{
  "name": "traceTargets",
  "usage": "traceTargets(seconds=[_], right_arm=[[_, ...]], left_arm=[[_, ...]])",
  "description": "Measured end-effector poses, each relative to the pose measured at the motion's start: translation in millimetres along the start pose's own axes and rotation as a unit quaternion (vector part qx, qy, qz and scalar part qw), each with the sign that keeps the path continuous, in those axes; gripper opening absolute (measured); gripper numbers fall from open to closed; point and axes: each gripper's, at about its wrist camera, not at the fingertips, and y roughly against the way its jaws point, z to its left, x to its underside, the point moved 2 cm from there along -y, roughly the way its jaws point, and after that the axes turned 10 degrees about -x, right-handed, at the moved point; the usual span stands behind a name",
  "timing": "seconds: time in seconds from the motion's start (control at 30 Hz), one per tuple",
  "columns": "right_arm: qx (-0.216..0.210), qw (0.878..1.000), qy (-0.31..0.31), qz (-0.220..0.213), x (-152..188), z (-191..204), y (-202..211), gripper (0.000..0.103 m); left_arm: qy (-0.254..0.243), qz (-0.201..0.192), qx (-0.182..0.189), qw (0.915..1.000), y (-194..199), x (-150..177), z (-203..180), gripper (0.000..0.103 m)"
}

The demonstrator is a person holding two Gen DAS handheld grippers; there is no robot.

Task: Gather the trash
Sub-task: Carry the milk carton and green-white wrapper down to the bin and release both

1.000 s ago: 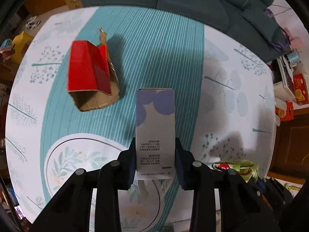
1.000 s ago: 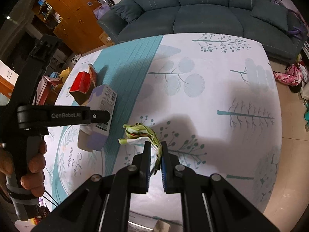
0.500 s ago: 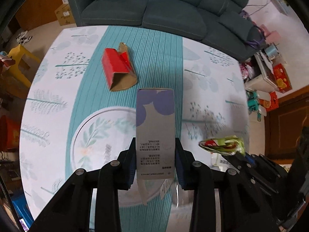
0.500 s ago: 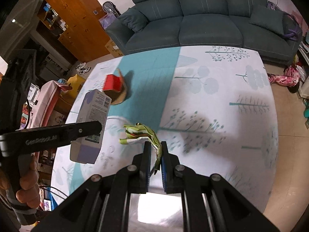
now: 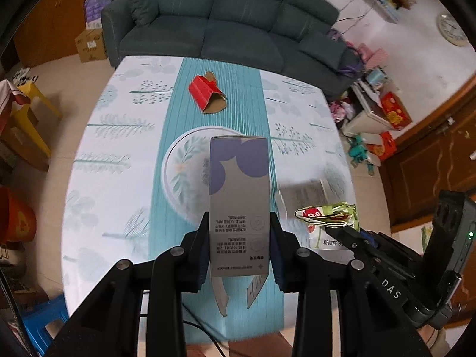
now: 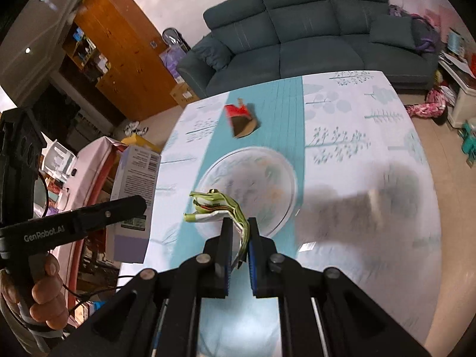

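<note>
Both claws are loaded and held above the tabletop (image 5: 119,196), so the step in hand looks like the carry: two pieces of trash are picked up and need a bin, which neither view shows. The left claw (image 5: 239,253) is closed on the lower end of a tall carton (image 5: 239,184), pale grey with purple shapes near its top and small print near the grip; the carton stands upright between the pads, its opened bottom flaps hanging below them. The right claw (image 6: 239,241) is nearly shut, pinching a crumpled green snack wrapper (image 6: 218,206) by one folded end, the rest curling out to the left.

The next move probably calls for bringing both pieces to a container and opening each claw over it.

Farther off, a torn red box (image 5: 206,96) lies on its side on the teal stripe, brown inside showing, untouched. Behind the tabletop stands a dark sofa (image 5: 226,26).
</note>
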Motion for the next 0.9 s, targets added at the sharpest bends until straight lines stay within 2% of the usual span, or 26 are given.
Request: traceTargets(seconds=[0.23, 0.33, 0.47, 0.73, 0.9], right_arm=[[0.011, 0.999, -0.028, -0.039, 85.0, 62.3, 34.1, 0.009], [0.015, 0.998, -0.044, -0.045, 121.0, 81.3, 42.1, 0.009], [0.023, 0.997, -0.063, -0.031, 167.1, 96.4, 42.8, 0.009], [0.047, 0.993, -0.104, 0.024, 243.3, 88.8, 21.0, 0.009], [0.064, 0.985, -0.145, 0.061, 291.7, 53.2, -9.5, 0.009]], left_arm=[[-0.041, -0.028, 0.012, 0.9987, 54.5, 80.7, 33.7, 0.033], [-0.055, -0.024, 0.017, 0.998, 66.2, 115.7, 45.5, 0.033], [-0.068, -0.006, 0.019, 0.9975, 68.3, 159.0, 57.7, 0.033], [-0.075, 0.056, 0.009, 0.9956, 28.4, 237.9, 62.9, 0.033], [-0.085, 0.093, 0.0, 0.992, -33.2, 284.9, 57.4, 0.033]])
